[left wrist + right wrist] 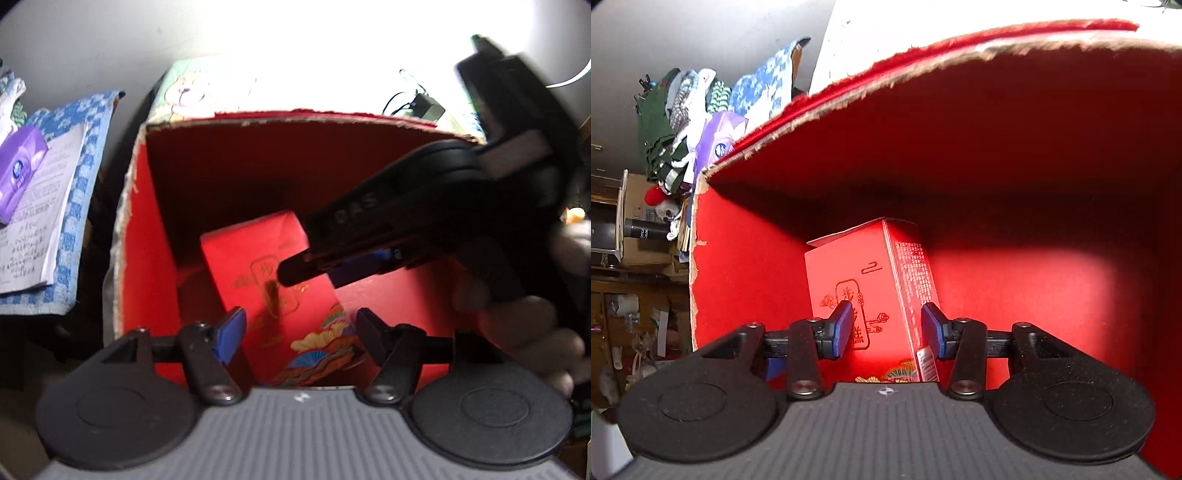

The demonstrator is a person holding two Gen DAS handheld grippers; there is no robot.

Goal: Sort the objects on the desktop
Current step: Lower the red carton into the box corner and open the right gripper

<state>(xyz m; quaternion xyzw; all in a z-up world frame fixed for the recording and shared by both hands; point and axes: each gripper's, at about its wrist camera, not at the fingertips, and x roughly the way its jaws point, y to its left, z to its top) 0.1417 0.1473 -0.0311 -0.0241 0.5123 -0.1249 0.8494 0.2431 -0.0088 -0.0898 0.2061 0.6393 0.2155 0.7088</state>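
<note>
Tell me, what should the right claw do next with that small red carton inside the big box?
Probably lift straight up and out. The right claw stands open around the small red carton, which already rests inside the big red box, so its job there looks done. The left claw hovers open over the box.

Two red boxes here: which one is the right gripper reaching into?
The large open red carton with torn edges. The right gripper, jaws open, straddles the small printed red box standing inside it.
</note>
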